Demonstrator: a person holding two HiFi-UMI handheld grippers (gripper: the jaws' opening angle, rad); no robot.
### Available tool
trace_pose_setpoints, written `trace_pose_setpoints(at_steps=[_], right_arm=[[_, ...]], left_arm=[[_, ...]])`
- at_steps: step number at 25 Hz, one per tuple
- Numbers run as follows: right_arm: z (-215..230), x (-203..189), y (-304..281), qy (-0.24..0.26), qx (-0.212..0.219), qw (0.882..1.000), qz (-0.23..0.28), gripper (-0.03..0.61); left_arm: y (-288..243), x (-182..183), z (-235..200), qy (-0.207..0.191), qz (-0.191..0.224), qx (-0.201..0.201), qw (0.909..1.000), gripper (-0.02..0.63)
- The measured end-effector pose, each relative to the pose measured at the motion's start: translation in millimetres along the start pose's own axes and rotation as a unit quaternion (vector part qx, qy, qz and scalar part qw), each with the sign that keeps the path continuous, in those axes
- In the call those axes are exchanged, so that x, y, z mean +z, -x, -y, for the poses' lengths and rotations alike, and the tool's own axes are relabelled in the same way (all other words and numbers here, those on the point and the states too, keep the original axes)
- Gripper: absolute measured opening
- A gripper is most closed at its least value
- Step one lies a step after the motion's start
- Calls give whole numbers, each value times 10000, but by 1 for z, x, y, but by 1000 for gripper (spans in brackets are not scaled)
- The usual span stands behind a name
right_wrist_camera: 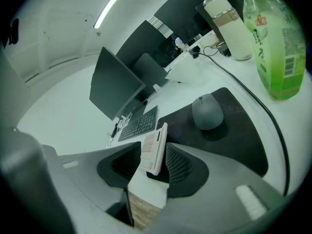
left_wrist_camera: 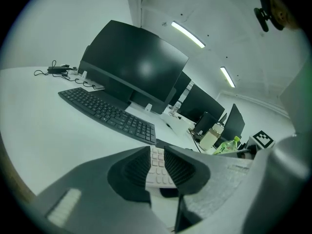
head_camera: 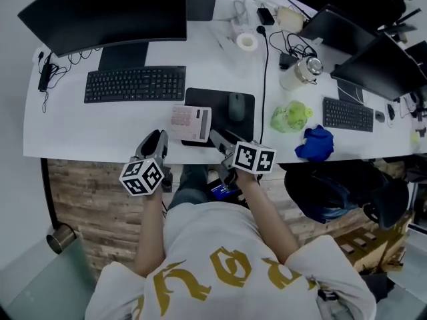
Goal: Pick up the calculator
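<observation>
The pale pink-white calculator (head_camera: pixel 190 122) lies flat near the desk's front edge, half on a black mouse pad (head_camera: pixel 212 99). My left gripper (head_camera: pixel 157 139) hovers at the desk edge just left of it, and my right gripper (head_camera: pixel 219 139) is just to its right. Both point towards it and neither touches it. In the left gripper view the calculator (left_wrist_camera: pixel 157 165) shows through a narrow gap between the jaws, beyond the tips. The right gripper view shows the calculator (right_wrist_camera: pixel 155 149) the same way. Nothing is held.
A grey mouse (head_camera: pixel 237 105) sits on the pad right of the calculator. A black keyboard (head_camera: pixel 135 84) and a monitor (head_camera: pixel 107 12) are to the left. A black cable (head_camera: pixel 265 79), a green bottle (head_camera: pixel 291 117), a flask (head_camera: pixel 300 72) and a blue cloth (head_camera: pixel 315 143) are to the right.
</observation>
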State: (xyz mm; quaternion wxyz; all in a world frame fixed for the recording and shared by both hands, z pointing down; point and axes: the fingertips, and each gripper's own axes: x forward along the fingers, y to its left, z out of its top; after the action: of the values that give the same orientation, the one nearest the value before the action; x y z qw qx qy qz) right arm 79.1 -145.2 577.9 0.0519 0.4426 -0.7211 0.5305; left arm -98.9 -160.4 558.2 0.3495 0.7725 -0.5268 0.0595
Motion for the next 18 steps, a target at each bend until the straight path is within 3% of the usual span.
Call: trace_pose_setpoints(at_steps=[11,18], right_arm=[[22,-7,-47,-620,-189,9975,-295,195],[16,-13,-62,-731,-1,9965,-411,179]], left_arm=[[-29,-15,-26,292,-342,-82,9990,81],[-41,-16,-30,338,-393,-162,9985,81]])
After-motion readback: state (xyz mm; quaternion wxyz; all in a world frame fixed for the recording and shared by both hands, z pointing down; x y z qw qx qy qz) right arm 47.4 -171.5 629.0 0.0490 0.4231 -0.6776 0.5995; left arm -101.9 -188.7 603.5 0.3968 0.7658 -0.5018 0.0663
